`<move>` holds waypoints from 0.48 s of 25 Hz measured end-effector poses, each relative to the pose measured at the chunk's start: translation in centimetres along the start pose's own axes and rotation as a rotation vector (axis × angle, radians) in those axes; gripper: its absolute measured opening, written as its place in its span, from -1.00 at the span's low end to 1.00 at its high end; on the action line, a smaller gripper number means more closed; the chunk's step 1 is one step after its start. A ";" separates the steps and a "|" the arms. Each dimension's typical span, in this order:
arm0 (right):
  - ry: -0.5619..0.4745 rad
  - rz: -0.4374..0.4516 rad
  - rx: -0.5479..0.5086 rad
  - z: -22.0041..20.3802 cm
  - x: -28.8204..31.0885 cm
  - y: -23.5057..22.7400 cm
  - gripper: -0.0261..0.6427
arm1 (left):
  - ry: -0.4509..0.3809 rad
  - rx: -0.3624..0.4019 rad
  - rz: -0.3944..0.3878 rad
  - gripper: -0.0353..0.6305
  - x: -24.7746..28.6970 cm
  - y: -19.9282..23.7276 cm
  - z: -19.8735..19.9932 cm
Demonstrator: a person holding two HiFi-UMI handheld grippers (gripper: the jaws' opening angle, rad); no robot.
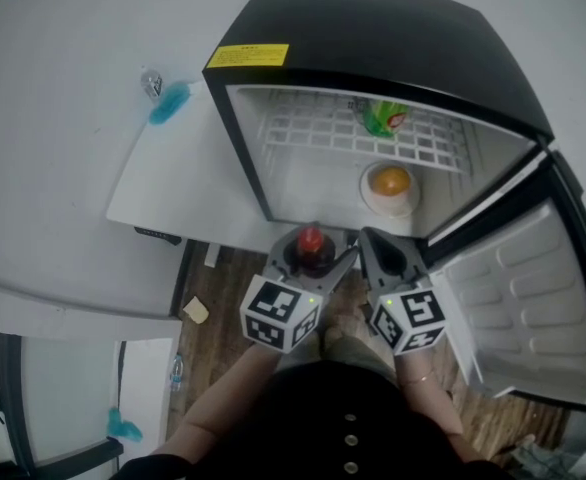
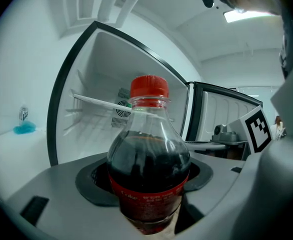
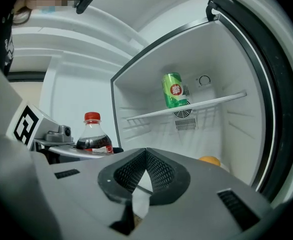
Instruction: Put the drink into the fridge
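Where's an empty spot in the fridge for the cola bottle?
The white wire shelf is bare left of the green can. The fridge floor is bare left of the white bowl with the orange. The right side is crowded. The lower patch looks roomier for the red-capped cola bottle.

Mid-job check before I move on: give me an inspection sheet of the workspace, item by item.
Surface: white surface left of the fridge; wooden floor below.
Job's things: cola bottle, red cap on, upright, in front of the open fridge, not yet inside; door swung right.
Clutter: green can on the wire shelf; orange in a white dish lower down; blue object on the white surface.
Grippers: left gripper shut on the cola bottle; right gripper shut, empty.
Cables: nothing seen.
Surroundings: the person's forearms and dark top behind the grippers.
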State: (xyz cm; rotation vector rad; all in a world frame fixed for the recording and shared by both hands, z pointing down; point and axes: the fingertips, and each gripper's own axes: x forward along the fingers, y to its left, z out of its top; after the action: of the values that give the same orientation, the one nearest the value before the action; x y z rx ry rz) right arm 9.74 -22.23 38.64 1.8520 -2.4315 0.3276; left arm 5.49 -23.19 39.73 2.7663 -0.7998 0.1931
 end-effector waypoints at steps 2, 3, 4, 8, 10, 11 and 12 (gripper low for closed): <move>0.001 0.005 -0.003 0.1 0.1 -0.2 -0.89 | -0.001 -0.001 0.008 0.07 0.1 0.2 0.0; 0.001 0.005 -0.005 0.1 0.2 -0.3 -0.89 | -0.001 -0.001 0.012 0.07 0.2 0.2 0.0; 0.002 0.004 -0.007 0.1 0.2 -0.4 -0.89 | -0.002 0.000 0.015 0.07 0.3 0.3 0.0; 0.001 -0.002 -0.007 0.0 0.2 -0.8 -0.89 | -0.002 0.015 0.020 0.07 0.6 0.5 -0.1; 0.001 -0.005 -0.006 -0.1 0.1 -0.9 -0.89 | -0.006 0.024 0.021 0.07 0.7 0.5 -0.2; 0.002 -0.005 -0.006 -0.1 0.1 -1.0 -0.89 | -0.007 0.025 0.023 0.07 0.8 0.6 -0.3; 0.004 -0.004 -0.006 -0.2 0.2 -1.0 -0.89 | -0.006 0.024 0.026 0.07 0.9 0.6 -0.4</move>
State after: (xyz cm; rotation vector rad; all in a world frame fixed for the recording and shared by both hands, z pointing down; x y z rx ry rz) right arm 10.67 -22.62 38.98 1.8523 -2.4235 0.3233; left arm 5.89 -24.00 40.46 2.7808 -0.8405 0.2007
